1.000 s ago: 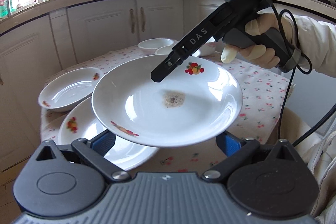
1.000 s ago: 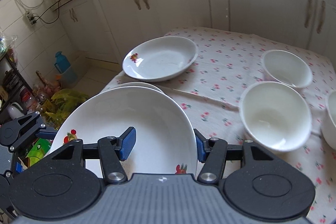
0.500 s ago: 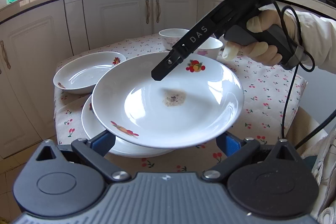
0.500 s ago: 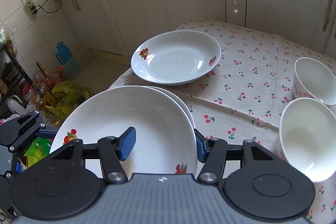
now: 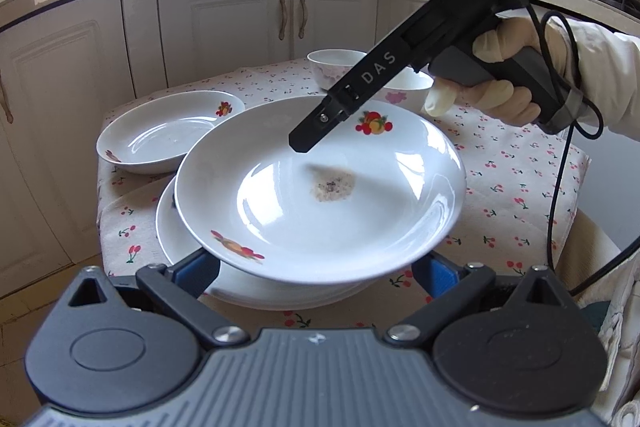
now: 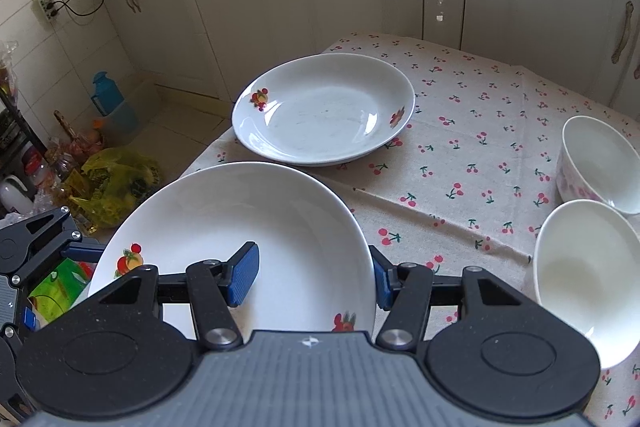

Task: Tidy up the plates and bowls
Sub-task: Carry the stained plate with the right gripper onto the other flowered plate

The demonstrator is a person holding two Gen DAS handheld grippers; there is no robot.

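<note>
Evidently right tongs (image 6: 312, 275) clamped on raised plate (image 6: 240, 227) rim, left tongs (image 5: 316, 273) spread wide beneath it, contact unclear

The right gripper (image 6: 312, 273) pinches the rim of a fruit-print plate (image 6: 224, 219), 1 finger (image 6: 242, 273) inside; beyond lie another plate (image 6: 324, 111) and 2 bowls (image 6: 580, 275) on the cherry tablecloth (image 6: 460, 147).

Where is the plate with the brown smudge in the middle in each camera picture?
Left wrist view: the smudged plate fills the centre, lifted above another plate.
Right wrist view: the same plate sits low and left of centre, its smudge hidden.
Shared landmark: the empty fruit-print plate on the cherry cloth behind it.
</note>
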